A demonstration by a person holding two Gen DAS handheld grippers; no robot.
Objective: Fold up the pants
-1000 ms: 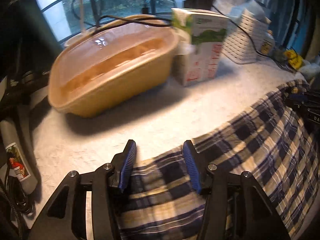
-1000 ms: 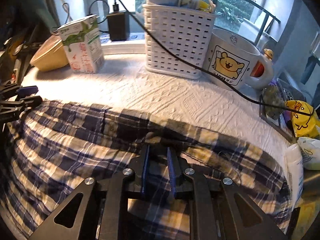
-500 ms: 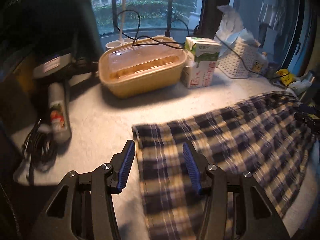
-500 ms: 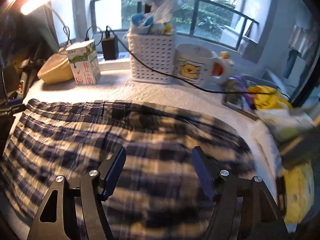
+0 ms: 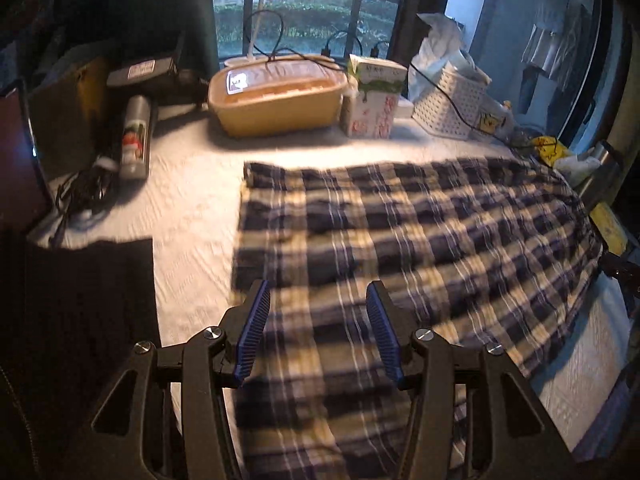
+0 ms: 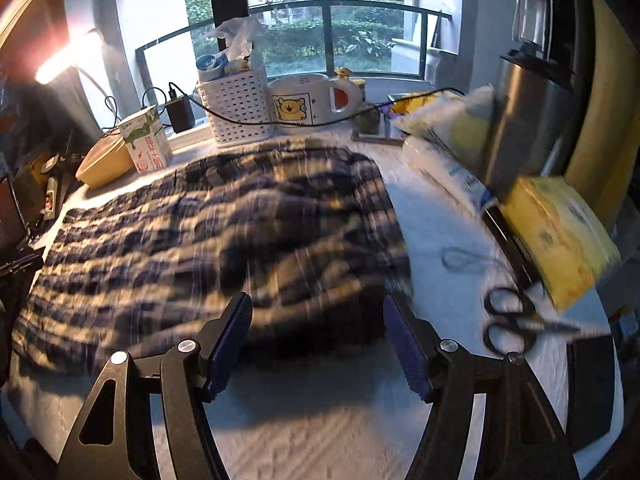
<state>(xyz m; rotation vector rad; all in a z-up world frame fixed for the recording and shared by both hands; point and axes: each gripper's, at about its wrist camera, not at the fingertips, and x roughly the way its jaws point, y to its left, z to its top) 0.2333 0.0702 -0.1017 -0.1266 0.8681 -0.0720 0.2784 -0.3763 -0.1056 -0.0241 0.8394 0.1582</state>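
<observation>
The blue, black and cream plaid pants [image 5: 400,232] lie flat on the white textured table cover [image 5: 192,200], with a straight edge at their left end. My left gripper [image 5: 318,292] hovers open above the near left part of the pants, its blue pads apart with nothing pinched. In the right wrist view the pants [image 6: 200,232] are blurred and spread to the left. My right gripper [image 6: 316,304] hangs open over their near right edge, and no fabric is between its pads.
At the back stand a tan lidded container [image 5: 276,100], a milk carton [image 5: 372,96], a white basket [image 5: 448,104] and a bear mug [image 6: 308,104]. A spray can [image 5: 134,136] and cables [image 5: 80,196] lie left. Scissors [image 6: 512,320], a yellow pack [image 6: 560,240] and a steel flask [image 6: 524,120] crowd the right.
Both grippers have drawn back and up from the far edge of the pants. The right gripper, shut on fabric a second ago, has opened and let go. The left stayed equally wide.
</observation>
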